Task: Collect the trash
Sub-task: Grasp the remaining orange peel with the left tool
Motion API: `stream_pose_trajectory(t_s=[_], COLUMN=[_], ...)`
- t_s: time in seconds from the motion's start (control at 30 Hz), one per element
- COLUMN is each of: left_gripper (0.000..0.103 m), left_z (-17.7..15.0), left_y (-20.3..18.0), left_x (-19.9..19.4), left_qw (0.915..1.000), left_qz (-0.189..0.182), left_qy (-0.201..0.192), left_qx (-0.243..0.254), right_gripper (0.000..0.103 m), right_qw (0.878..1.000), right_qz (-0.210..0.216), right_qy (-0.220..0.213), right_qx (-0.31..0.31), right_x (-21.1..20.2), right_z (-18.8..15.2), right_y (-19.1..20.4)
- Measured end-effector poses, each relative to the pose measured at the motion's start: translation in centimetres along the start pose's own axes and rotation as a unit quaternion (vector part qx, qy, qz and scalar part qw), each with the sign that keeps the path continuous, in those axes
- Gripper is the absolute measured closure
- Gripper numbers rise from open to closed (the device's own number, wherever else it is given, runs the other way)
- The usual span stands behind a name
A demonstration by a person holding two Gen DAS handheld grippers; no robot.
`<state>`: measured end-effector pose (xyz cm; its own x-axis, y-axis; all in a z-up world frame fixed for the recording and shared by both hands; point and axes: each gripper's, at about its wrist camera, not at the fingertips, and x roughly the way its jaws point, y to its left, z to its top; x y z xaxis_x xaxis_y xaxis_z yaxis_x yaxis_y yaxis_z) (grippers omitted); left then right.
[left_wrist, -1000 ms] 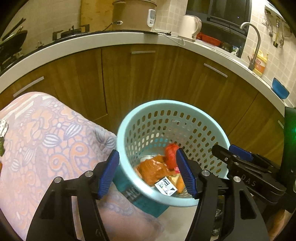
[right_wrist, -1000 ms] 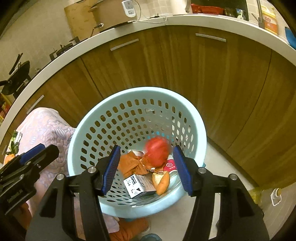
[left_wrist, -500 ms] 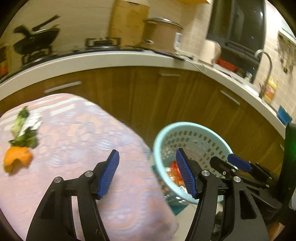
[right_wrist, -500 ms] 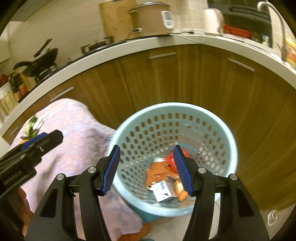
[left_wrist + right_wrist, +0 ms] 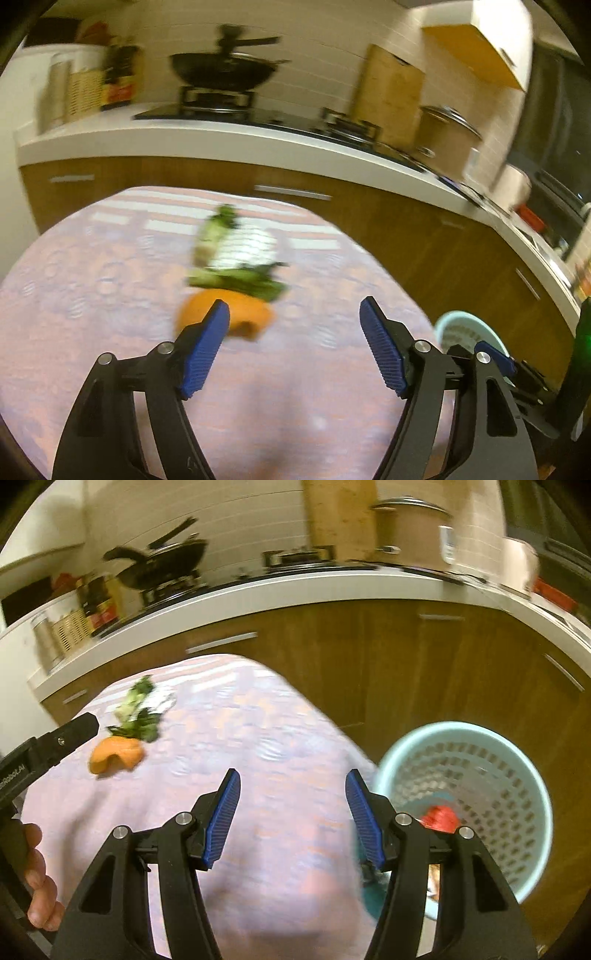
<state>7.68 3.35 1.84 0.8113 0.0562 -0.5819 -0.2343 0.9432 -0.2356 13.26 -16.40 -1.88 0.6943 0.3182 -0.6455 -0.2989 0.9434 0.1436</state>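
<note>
An orange peel point(image 5: 240, 317) lies on the pink patterned tablecloth point(image 5: 92, 295), with green vegetable scraps point(image 5: 236, 277) and a white wrapper point(image 5: 247, 247) just behind it. My left gripper point(image 5: 293, 332) is open and empty, a little in front of the peel. The peel point(image 5: 116, 758) and the scraps point(image 5: 136, 716) sit far left in the right wrist view. My right gripper point(image 5: 291, 812) is open and empty over the cloth. The light blue perforated basket point(image 5: 480, 753) stands on the floor to the right, with a red item point(image 5: 441, 818) inside. Its rim also shows in the left wrist view point(image 5: 461, 321).
A wooden cabinet run with a white countertop point(image 5: 258, 144) curves behind the table. A black wok point(image 5: 221, 72) sits on the stove, and a pot point(image 5: 443, 136) and cutting board point(image 5: 388, 96) stand further right. Jars point(image 5: 62, 631) stand at the counter's left end.
Both grippers swung left from above the basket to over the tablecloth. The peel and the scraps now lie ahead of the left gripper. The basket has slid to the right edge.
</note>
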Motion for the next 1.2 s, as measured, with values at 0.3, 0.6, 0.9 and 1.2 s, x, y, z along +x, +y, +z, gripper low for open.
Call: stream_pose_trajectory(t_s=[0.3,0.6,0.9,1.2], left_gripper=[0.030,0.030,0.032,0.078], left_z=[-1.0,-0.8,-0.9,-1.2], left_y=[6.1,4.3,4.1,4.8], left_x=[1.1,4.1,6.1,5.7], left_qw=[0.9980,0.9980,0.9970,0.9976], left_qz=[0.041,0.039,0.049,0.005], left_qy=[0.024,0.048,0.057,0.063], left_qx=[-0.042,-0.013,-0.016,-0.030], right_gripper=[0.059,0.059,0.059,0.059], right_qw=[0.999,0.999,0.999,0.997], right_qz=[0.051,0.033,0.033,0.041], right_qy=[0.004,0.012,0.014,0.020], right_qx=[-0.012,-0.003,-0.027,-0.068], right_x=[4.7,6.4,6.6,6.6], right_z=[1.4,1.6,1.4,1.1], right_y=[4.4,4.2,5.2,7.0])
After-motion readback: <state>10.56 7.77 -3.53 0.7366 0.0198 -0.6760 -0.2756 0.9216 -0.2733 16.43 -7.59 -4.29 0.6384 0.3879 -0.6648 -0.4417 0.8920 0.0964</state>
